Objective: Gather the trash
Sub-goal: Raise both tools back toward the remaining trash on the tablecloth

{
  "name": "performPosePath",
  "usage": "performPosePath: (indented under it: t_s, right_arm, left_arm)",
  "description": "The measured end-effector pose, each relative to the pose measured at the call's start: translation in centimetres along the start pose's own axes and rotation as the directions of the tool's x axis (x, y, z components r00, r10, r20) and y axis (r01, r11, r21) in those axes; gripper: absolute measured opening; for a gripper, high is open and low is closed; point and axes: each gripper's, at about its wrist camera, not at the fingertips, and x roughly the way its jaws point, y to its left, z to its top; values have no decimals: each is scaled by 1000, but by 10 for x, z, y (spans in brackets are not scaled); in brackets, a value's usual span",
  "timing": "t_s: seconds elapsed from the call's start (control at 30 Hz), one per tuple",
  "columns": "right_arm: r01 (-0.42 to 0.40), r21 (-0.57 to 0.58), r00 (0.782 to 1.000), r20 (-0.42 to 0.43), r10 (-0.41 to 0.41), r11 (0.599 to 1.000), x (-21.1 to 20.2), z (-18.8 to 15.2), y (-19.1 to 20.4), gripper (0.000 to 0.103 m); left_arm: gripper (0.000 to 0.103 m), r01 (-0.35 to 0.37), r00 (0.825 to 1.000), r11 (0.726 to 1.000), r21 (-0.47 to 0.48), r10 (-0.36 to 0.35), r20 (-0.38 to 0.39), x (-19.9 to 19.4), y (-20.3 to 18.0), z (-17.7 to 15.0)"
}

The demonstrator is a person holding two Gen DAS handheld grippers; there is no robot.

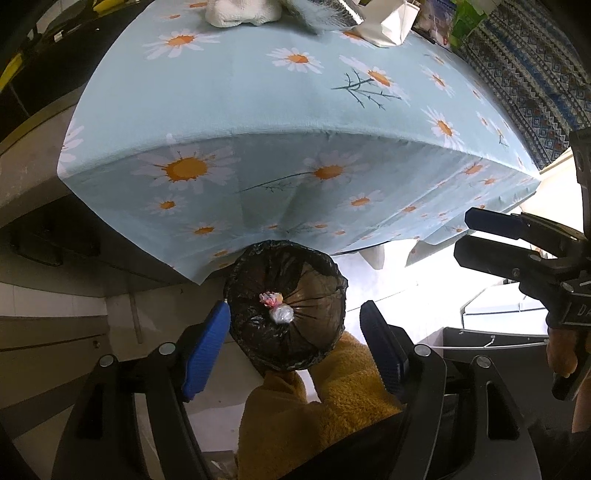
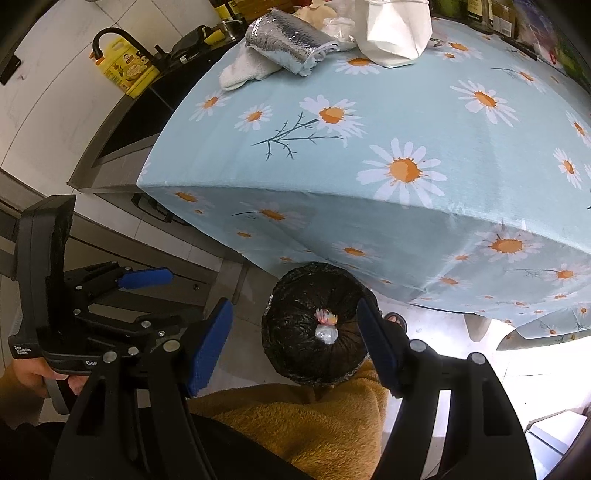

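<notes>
A round bin lined with a black bag [image 1: 295, 334] stands on the floor by the table's front edge; it also shows in the right wrist view [image 2: 291, 345]. Two bits of trash lie in it: a pink-and-white wrapper [image 1: 270, 297] [image 2: 325, 316] and a clear crumpled plastic ball [image 1: 281, 314] [image 2: 326, 335]. My left gripper [image 1: 293, 350] is open and empty above the bin. My right gripper [image 2: 293, 347] is open and empty above the bin too. The right gripper shows at the right of the left wrist view [image 1: 484, 236], and the left gripper at the left of the right wrist view [image 2: 147, 278].
The table carries a light blue daisy cloth [image 1: 258, 92] [image 2: 406, 110]. At its far end lie a white towel [image 2: 243, 72], a silver foil pouch [image 2: 291, 40] and a white paper bag [image 2: 397, 29]. A yellow bottle [image 2: 127, 72] stands on the counter left. A yellow fleece [image 2: 314, 428] lies below the bin.
</notes>
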Motion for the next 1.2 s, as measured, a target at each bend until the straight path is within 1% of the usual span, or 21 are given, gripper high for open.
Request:
performPosePath:
  t_s: [0.2,0.47,0.53,0.57,0.6,0.67,0.8,0.87,0.9,0.93,1.0,1.07,1.2]
  right_arm:
    - [11,11,1000,17,-11,1000,-7,2,-3,69]
    - [28,-2,996,79,-27,1000,-30,16,-6,70]
    - [33,-2,994,101,-33,999,-37,23,-9,73]
    - [35,-3,993,109,-35,999,-39,25,-11,74]
    - [39,-2,992,120,-39,999,-43,29,-14,75]
    - [42,5,989,140,-43,999,-48,38,-19,77]
    - [60,-13,982,180,-56,998,-56,56,-26,91]
    - [80,-16,974,213,-74,997,-62,68,-33,92]
    - [77,-9,973,220,-73,997,-64,74,-36,93]
    - [69,-1,972,225,-67,998,-65,80,-40,96]
    - [60,3,968,242,-59,998,-68,94,-48,98]
    - [76,-10,969,237,-72,997,-66,110,-54,98]
    - [92,-22,966,246,-84,996,-62,132,-64,98]
  left_arm:
    - [71,5,1000,1000,-3,-5,29,-10,-1,6]
    - [71,7,995,1000,2,-7,101,-35,-6,27]
    - [71,5,993,1000,4,-5,117,-40,-7,34]
    - [71,-9,992,1000,9,7,122,-43,-9,39]
    - [72,-18,992,1000,15,16,125,-44,-11,42]
    - [75,-14,990,1000,25,10,143,-49,-15,49]
    - [77,-18,987,999,40,11,163,-54,-22,62]
    - [77,-15,985,999,34,9,174,-56,-25,69]
    - [77,-8,984,1000,29,3,176,-57,-26,72]
    - [78,7,984,1000,22,-11,177,-59,-27,76]
    - [78,21,984,1000,11,-23,178,-60,-29,82]
    - [84,21,981,1000,0,-20,195,-65,-30,90]
    - [86,13,975,1000,-25,-8,220,-71,-32,103]
